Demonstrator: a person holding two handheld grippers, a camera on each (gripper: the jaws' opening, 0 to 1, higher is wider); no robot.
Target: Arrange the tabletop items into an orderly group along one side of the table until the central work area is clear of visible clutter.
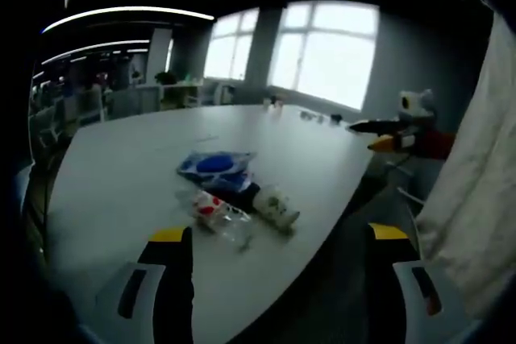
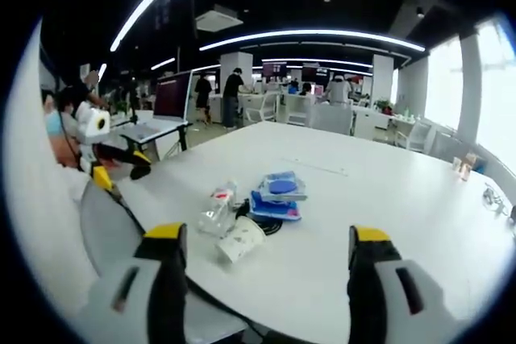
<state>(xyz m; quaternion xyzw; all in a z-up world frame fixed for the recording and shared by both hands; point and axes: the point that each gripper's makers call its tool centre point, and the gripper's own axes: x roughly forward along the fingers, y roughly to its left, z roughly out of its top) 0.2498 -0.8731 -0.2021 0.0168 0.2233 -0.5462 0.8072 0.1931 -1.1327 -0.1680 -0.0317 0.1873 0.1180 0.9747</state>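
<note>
Both the left gripper (image 1: 278, 279) and right gripper (image 2: 262, 283) hang released at lower frame, holding nothing. Blue packet (image 2: 278, 192), plastic bottle (image 2: 218, 209) and paper cup (image 2: 239, 240) cluster mid-frame on the white surface (image 2: 387, 191), apparently awaiting regrouping.

On table (image 2: 387, 199): bottle (image 2: 218, 209) left of cup (image 2: 239, 241), packets (image 2: 276, 195) behind both (all touching, near table's edge).

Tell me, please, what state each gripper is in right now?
Left tongs: open, holding nothing, above the table edge.
Right tongs: open, holding nothing.
</note>
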